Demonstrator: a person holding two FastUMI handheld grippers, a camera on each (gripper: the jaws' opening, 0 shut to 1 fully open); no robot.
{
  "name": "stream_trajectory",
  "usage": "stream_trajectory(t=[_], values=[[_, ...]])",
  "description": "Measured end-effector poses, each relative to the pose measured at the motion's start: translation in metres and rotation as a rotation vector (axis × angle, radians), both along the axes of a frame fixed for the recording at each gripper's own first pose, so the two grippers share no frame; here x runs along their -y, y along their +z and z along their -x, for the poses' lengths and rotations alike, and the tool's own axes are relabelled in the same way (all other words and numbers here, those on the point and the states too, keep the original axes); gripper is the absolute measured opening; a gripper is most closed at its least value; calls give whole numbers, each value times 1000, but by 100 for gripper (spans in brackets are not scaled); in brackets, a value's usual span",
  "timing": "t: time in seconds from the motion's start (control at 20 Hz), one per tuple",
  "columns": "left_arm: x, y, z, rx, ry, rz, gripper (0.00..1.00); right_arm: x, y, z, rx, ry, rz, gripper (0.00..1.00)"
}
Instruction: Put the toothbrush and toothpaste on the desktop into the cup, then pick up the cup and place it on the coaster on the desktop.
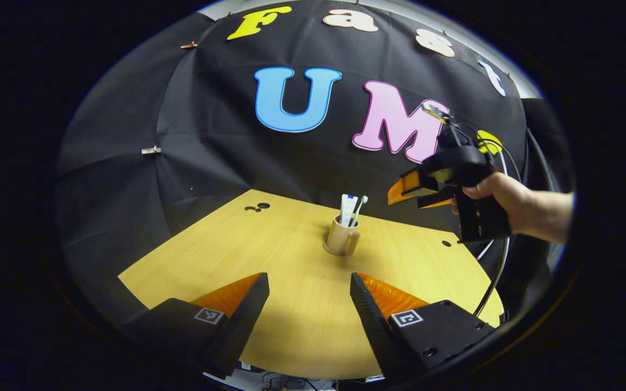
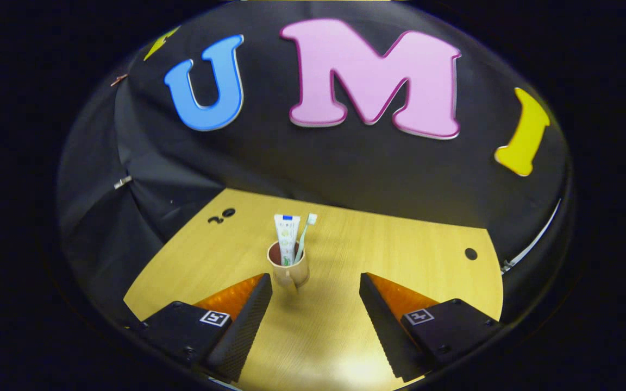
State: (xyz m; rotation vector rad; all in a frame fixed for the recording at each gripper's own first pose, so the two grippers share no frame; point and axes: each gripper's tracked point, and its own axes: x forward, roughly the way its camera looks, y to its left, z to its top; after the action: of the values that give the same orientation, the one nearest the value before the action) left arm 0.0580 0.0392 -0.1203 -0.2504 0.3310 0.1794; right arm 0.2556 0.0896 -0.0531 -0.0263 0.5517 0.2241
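A beige cup (image 1: 342,237) with a handle stands upright near the middle of the wooden desktop (image 1: 291,260). A white toothpaste tube (image 1: 348,209) and a pale toothbrush (image 1: 360,209) stick up out of it. My left gripper (image 1: 310,288) is open, low over the desk, with the cup well ahead of its fingers. In the right gripper view the cup (image 2: 289,270) with the toothpaste (image 2: 287,236) and toothbrush (image 2: 304,233) sits just ahead, nearer the left finger. My right gripper (image 2: 315,290) is open and empty. In the left gripper view, a hand (image 1: 508,201) holds it raised right of the cup.
Small dark holes (image 1: 257,207) mark the far left of the desktop, and one hole (image 2: 470,253) lies at the right. Black cloth wall closes the back and sides. A cable (image 1: 495,282) hangs past the desk's right edge.
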Motion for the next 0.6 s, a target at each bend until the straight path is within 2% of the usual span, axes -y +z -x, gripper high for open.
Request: stream_trajectory(t=[0.25, 0.45, 0.6], values=[[8, 35, 13, 58, -41, -29, 96, 41, 57, 66, 197, -113, -56, 99], [17, 56, 33, 108, -65, -63, 95, 59, 67, 121, 284, -155, -75, 100], [27, 69, 48, 162, -86, -86, 96, 87, 82, 163, 372, -234, -77, 99]])
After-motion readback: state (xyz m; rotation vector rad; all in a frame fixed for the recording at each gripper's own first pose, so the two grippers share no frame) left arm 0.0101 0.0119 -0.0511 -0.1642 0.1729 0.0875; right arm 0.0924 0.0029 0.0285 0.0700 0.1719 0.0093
